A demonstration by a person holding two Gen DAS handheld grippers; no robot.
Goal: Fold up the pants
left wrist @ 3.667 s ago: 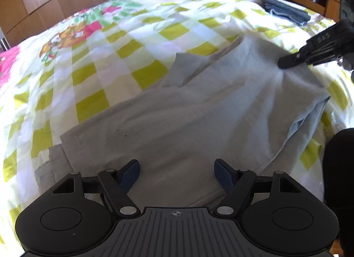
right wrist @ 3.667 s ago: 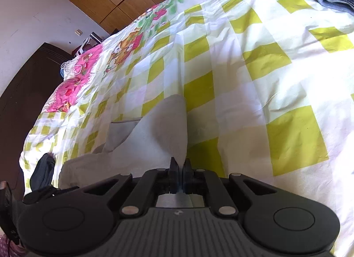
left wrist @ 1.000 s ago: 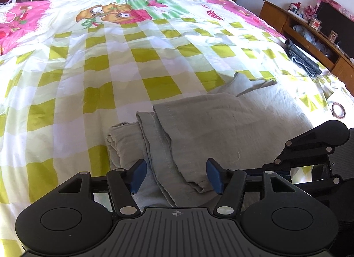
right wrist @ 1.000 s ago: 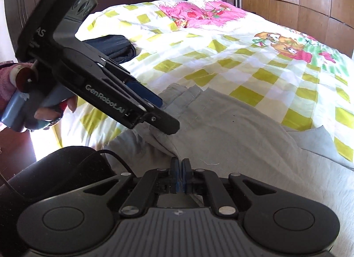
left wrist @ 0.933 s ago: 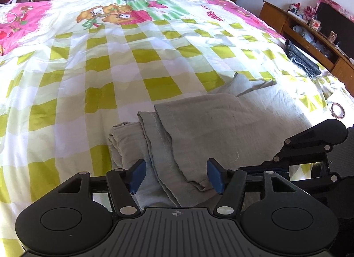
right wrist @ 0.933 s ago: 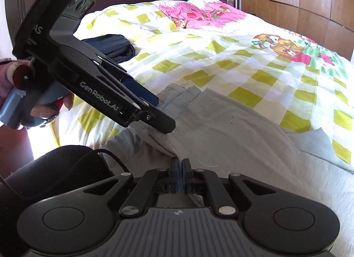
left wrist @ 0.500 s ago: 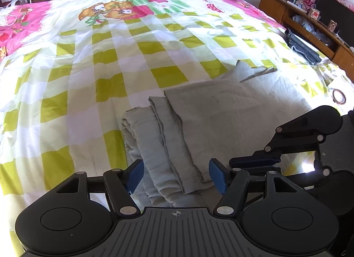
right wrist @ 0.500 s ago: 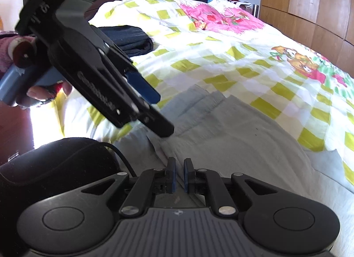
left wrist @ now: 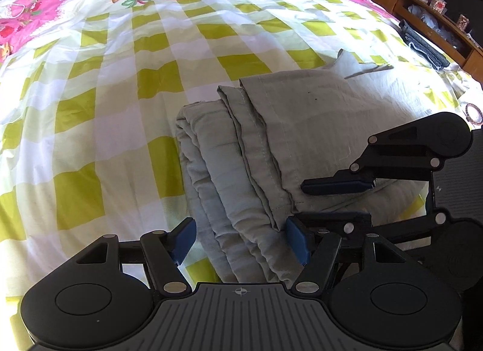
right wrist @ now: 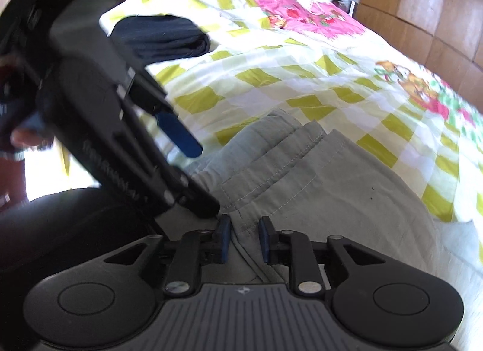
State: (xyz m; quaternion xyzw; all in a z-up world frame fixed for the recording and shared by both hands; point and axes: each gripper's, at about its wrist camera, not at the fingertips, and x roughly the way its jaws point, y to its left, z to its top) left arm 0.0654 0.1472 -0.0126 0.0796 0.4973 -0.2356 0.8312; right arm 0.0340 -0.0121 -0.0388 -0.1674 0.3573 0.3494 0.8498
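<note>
Grey pants point(left wrist: 271, 145) lie folded in layers on the checked bed point(left wrist: 120, 79); left gripper point(left wrist: 241, 239) and right gripper point(right wrist: 243, 239) both gape apart over the near hems.

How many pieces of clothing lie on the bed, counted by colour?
Grey-green: 1, the pants
Dark navy or black: 1, a folded garment
Dark grey: 1, a folded garment
Total: 3
</note>
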